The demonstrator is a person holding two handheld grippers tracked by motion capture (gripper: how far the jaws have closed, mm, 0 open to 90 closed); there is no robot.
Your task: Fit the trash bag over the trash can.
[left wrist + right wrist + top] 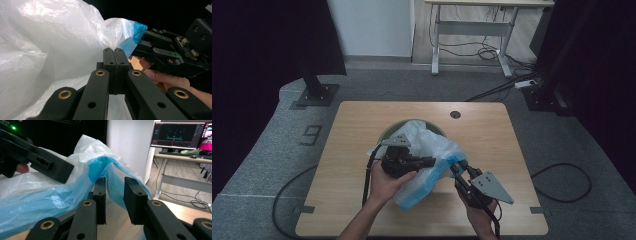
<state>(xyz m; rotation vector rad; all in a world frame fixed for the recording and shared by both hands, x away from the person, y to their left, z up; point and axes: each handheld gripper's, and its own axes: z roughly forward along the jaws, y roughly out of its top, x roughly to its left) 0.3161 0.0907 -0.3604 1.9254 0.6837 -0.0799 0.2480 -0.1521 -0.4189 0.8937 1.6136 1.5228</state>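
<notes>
The billowing plastic bag (427, 150) blocks your path over the green bowl (388, 131); the worktop (492, 130) beyond and beside it lies open.

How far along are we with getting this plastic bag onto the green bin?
Done: the plastic bag lies over the green bin, and the left gripper is shut on a pinch of its film. In hand: the right gripper has a blue fold between its jaws, a gap showing, so no firm grip yet. Left: the bag looks bunched rather than spread; its mouth probably needs opening and fitting round the rim.
</notes>
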